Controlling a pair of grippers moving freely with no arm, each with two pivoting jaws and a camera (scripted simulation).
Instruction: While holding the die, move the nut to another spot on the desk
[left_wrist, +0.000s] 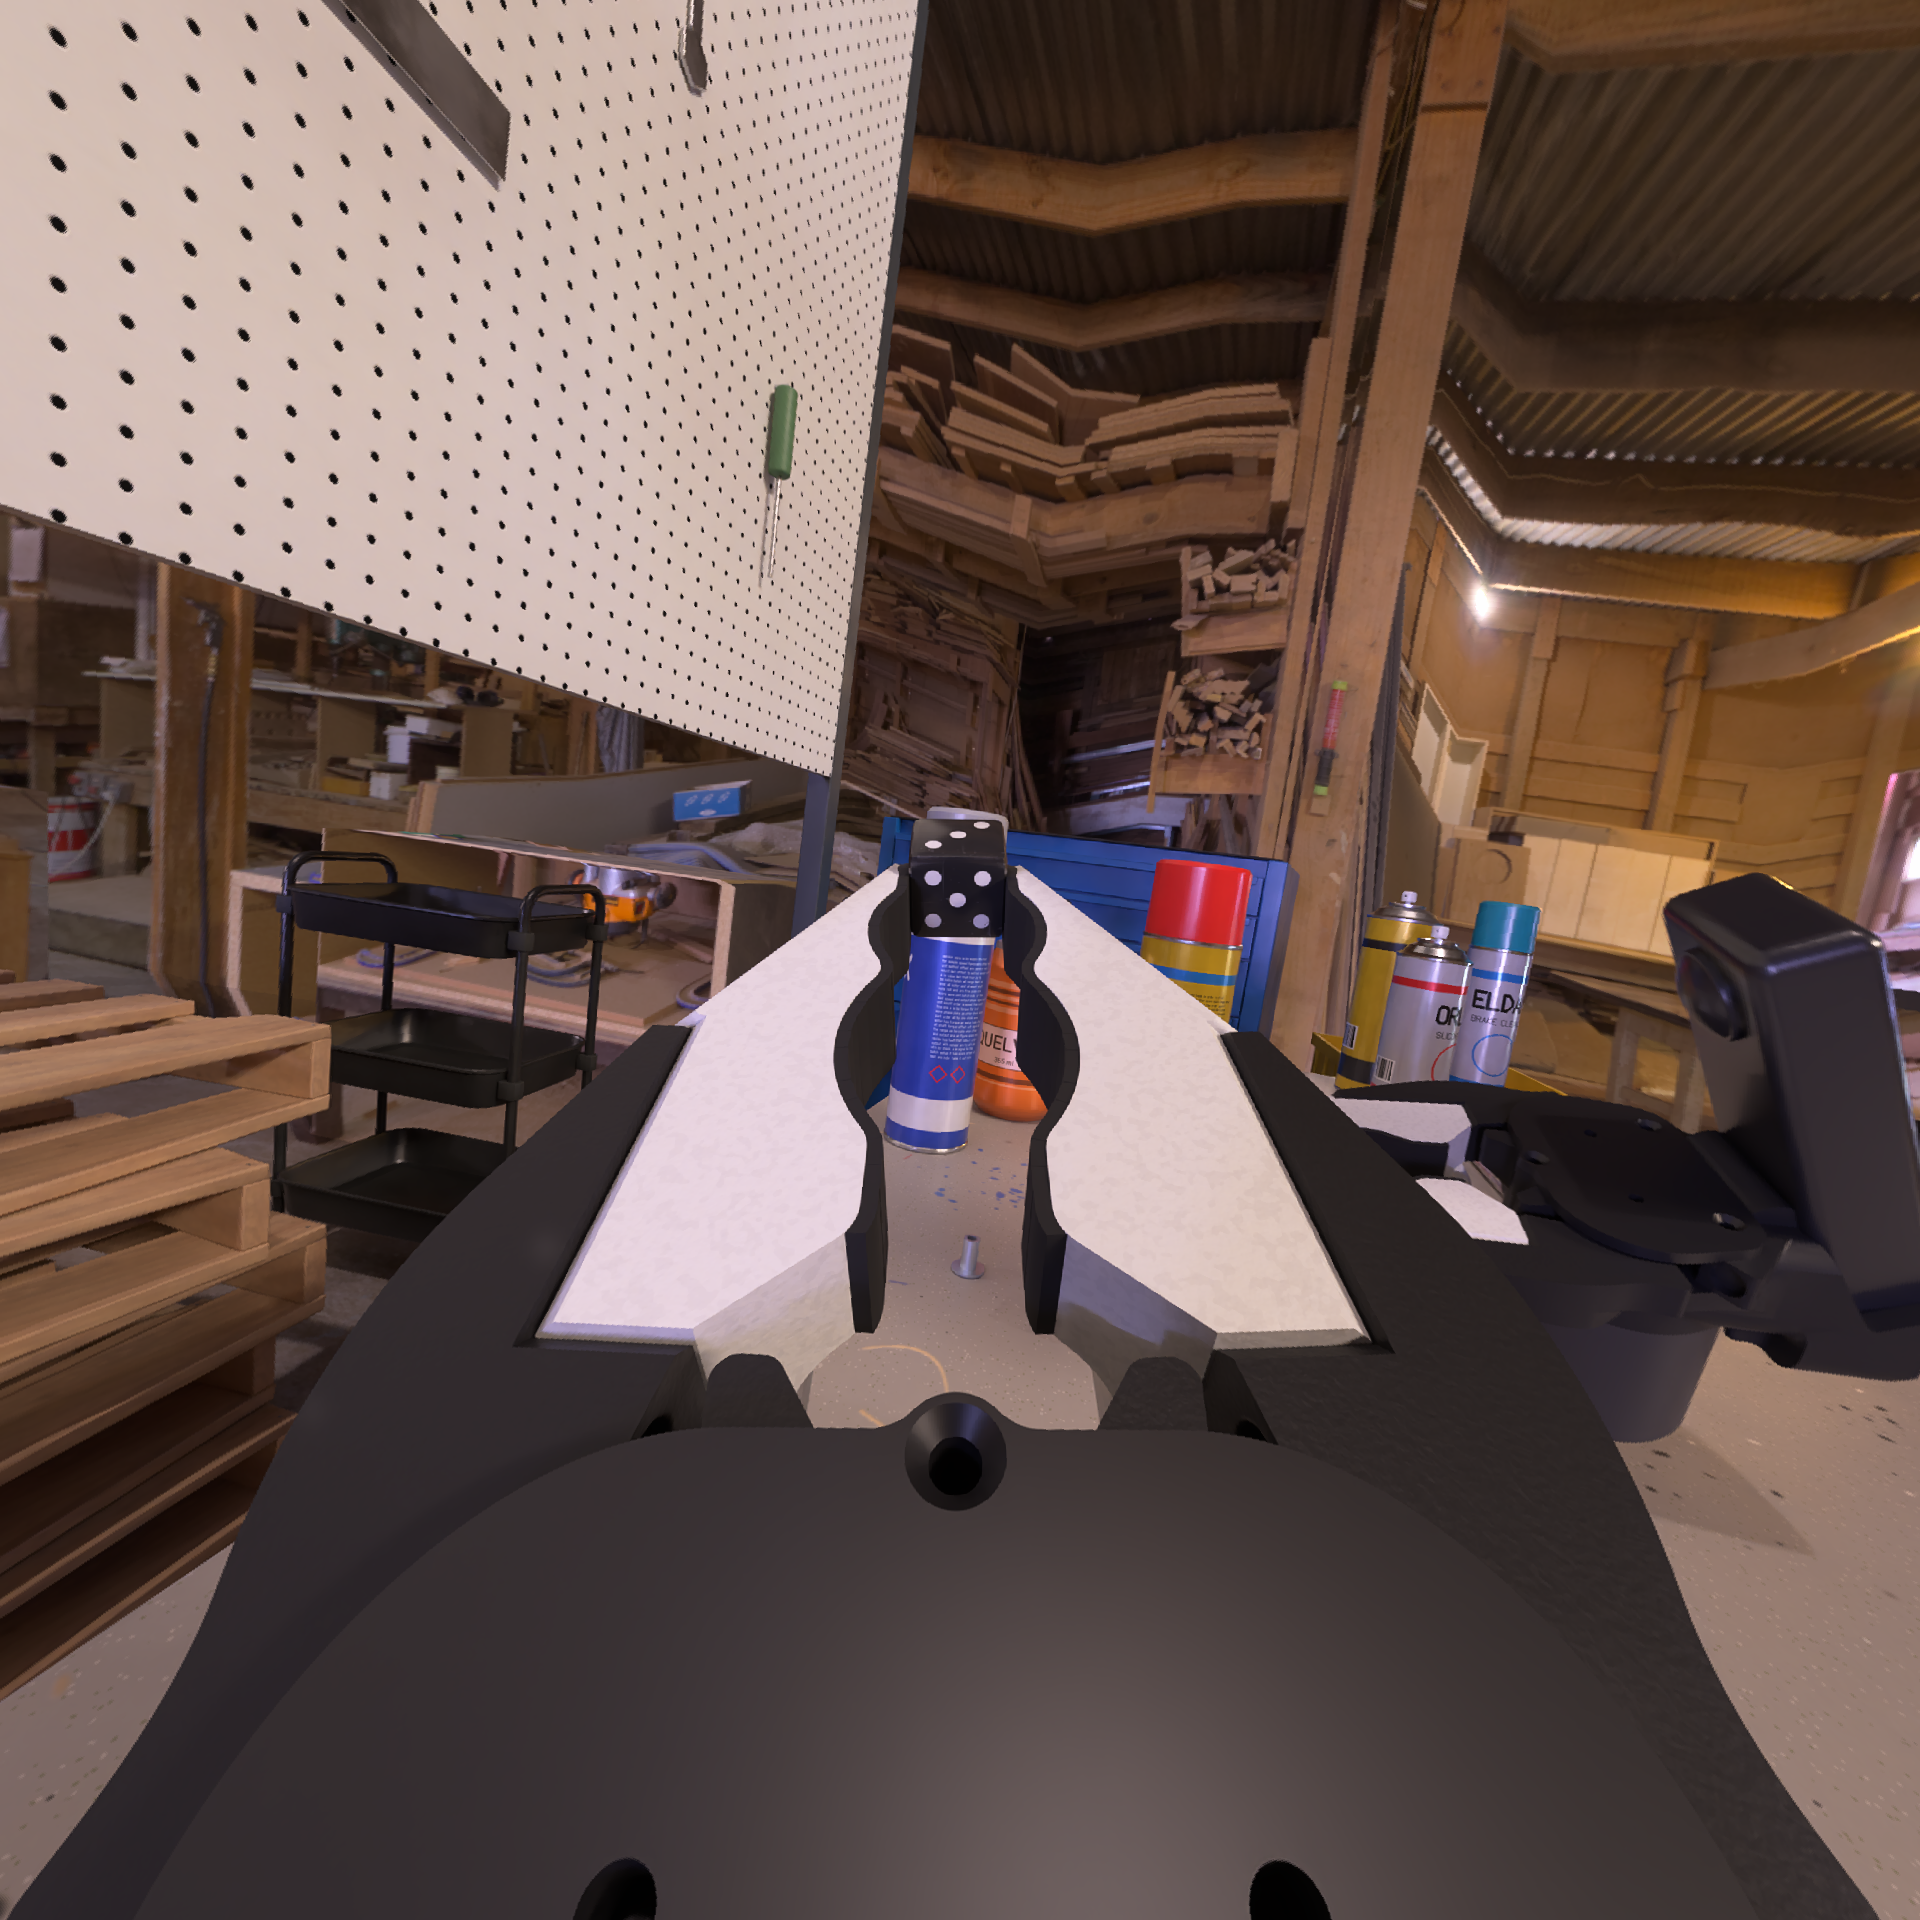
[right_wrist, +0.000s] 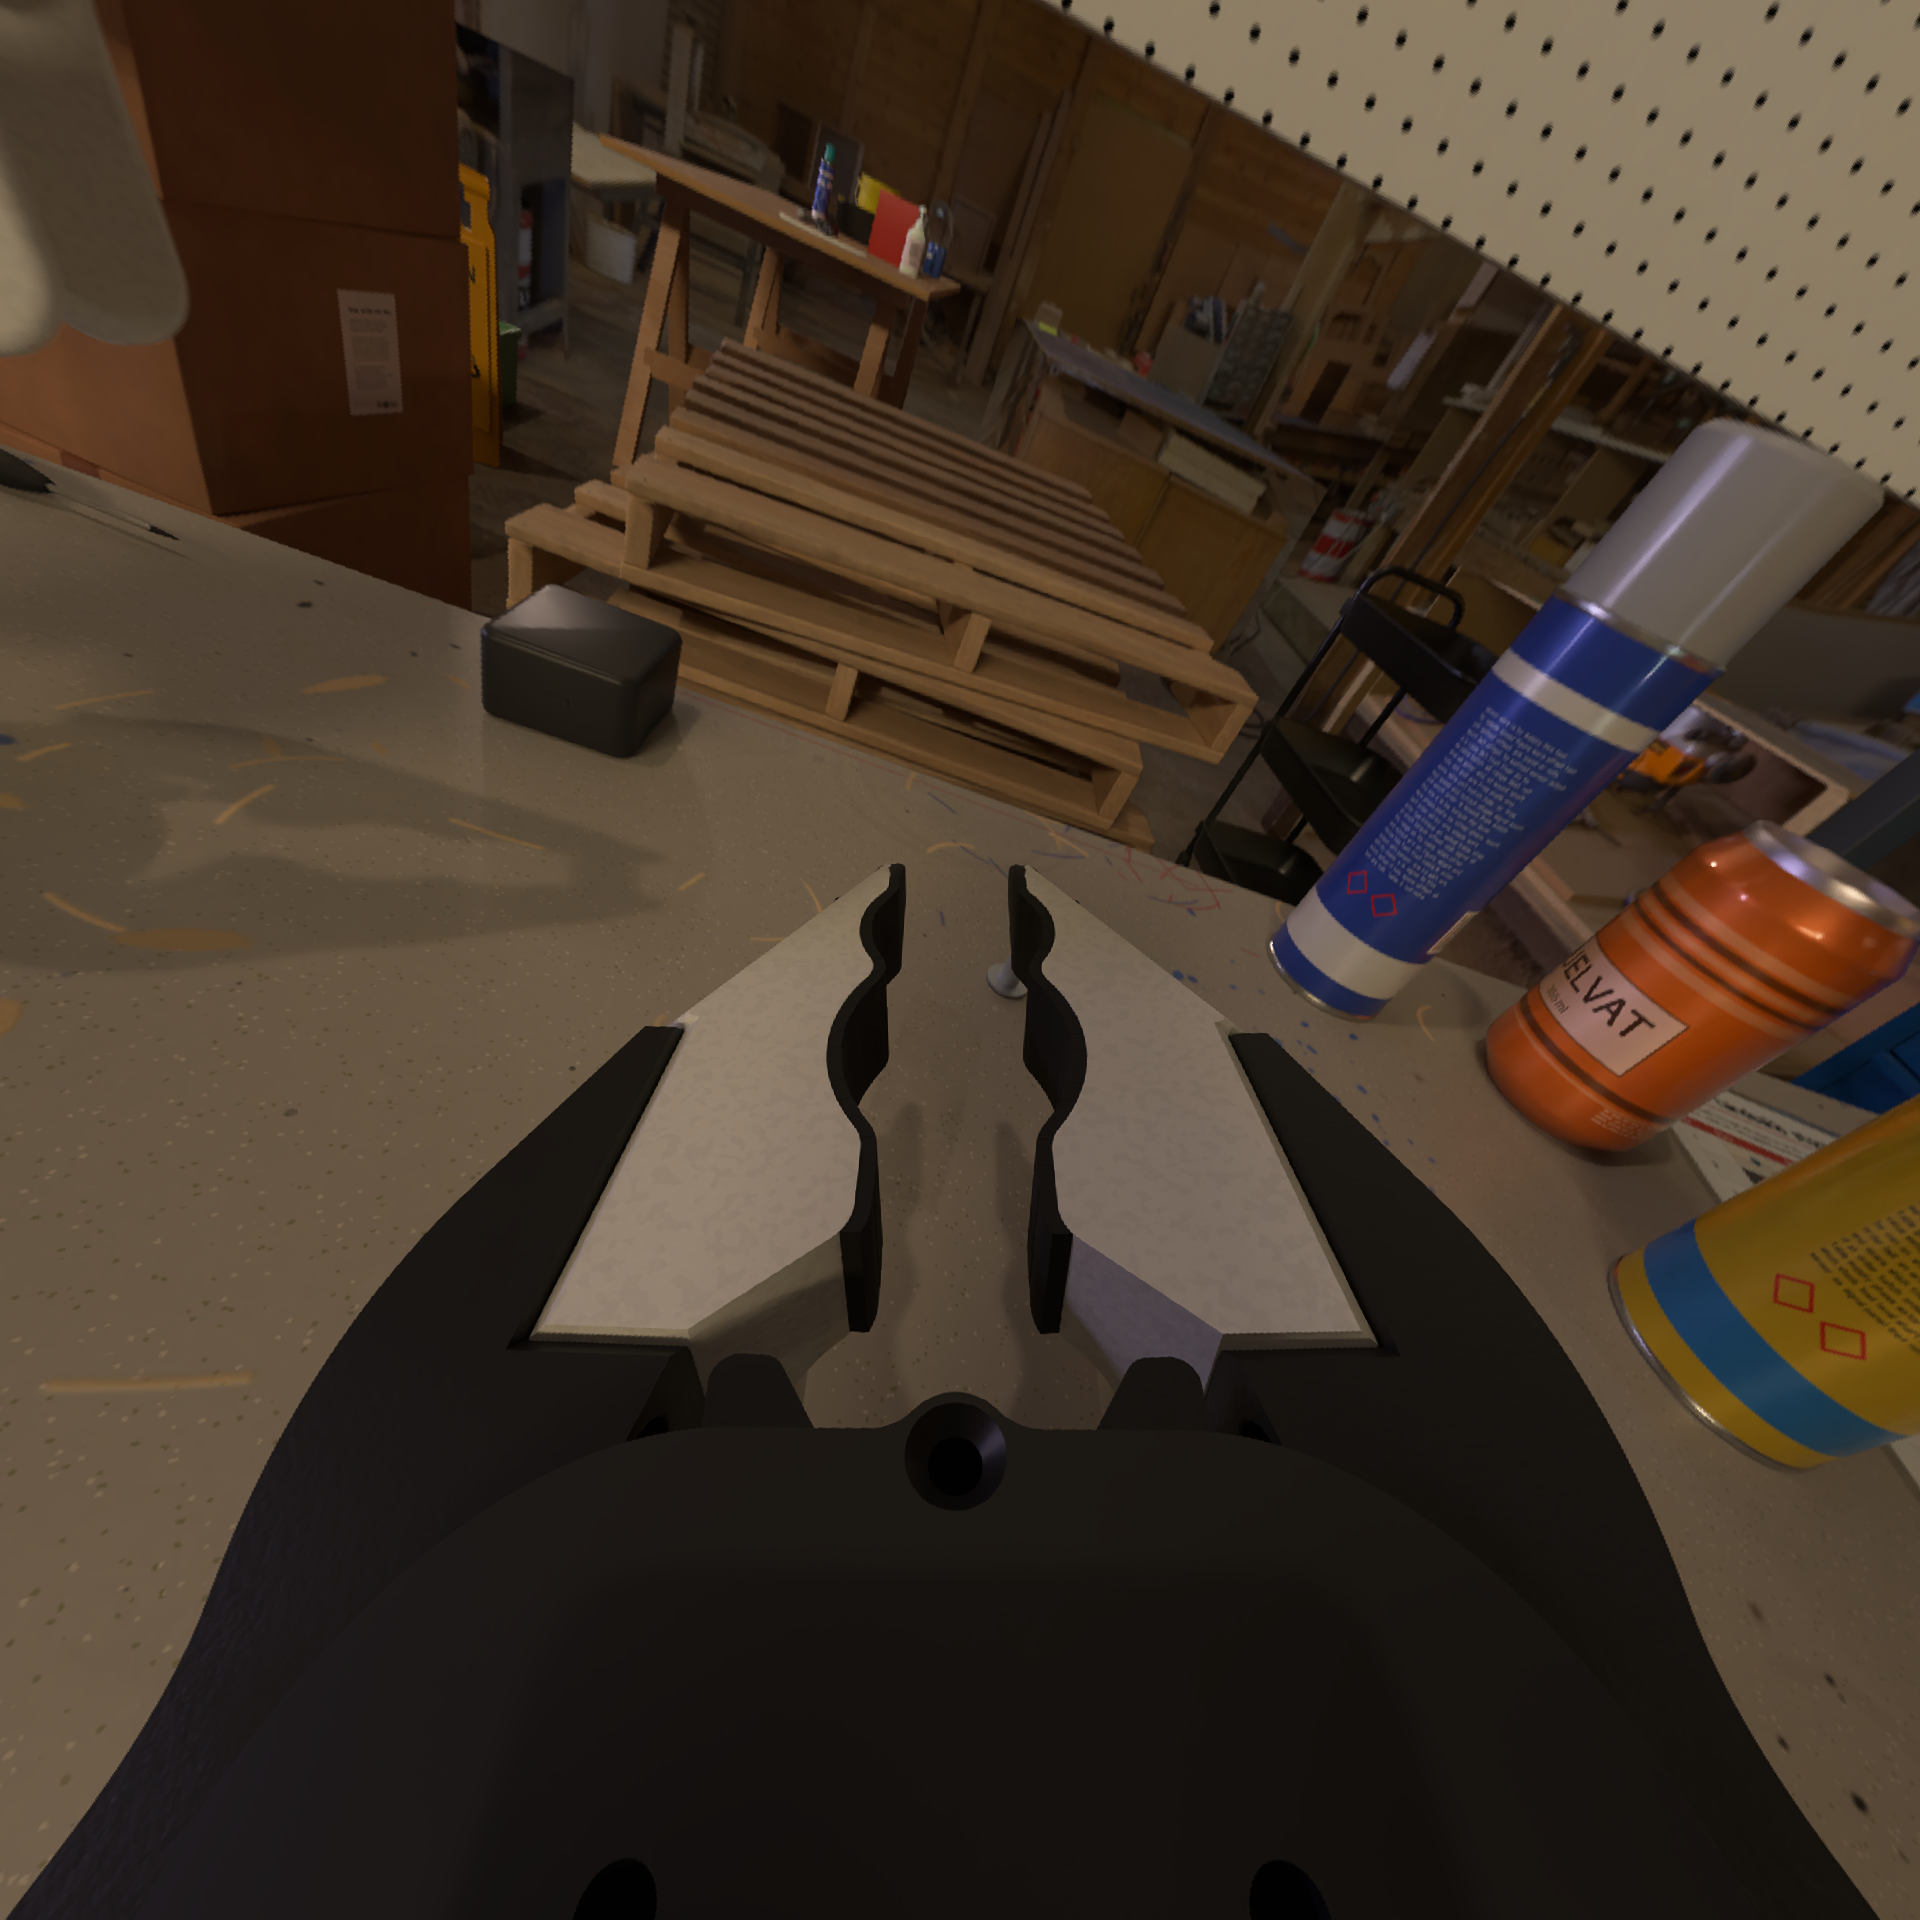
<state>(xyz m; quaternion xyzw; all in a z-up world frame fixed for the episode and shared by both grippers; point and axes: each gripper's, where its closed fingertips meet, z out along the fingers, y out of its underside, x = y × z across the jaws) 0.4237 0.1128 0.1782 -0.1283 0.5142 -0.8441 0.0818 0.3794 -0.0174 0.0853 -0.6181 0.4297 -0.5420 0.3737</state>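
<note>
My left gripper (left_wrist: 956, 881) is shut on a black die with white dots (left_wrist: 958, 906), held at the fingertips above the desk. The nut (left_wrist: 968, 1255), a small silver flanged piece, stands on the desk below and between the left fingers. In the right wrist view the nut (right_wrist: 1002, 979) sits on the desk against the inner edge of the right finger, partly hidden by it. My right gripper (right_wrist: 956, 883) is open and empty, low over the desk. It also shows at the right of the left wrist view (left_wrist: 1439, 1169).
A blue spray can (right_wrist: 1507, 790), an orange can (right_wrist: 1704, 987) and a yellow can (right_wrist: 1787, 1299) stand right of the nut. More spray cans (left_wrist: 1434, 997) stand at the back. A black box (right_wrist: 580, 670) sits near the desk's far edge. A pegboard (left_wrist: 416, 364) hangs above.
</note>
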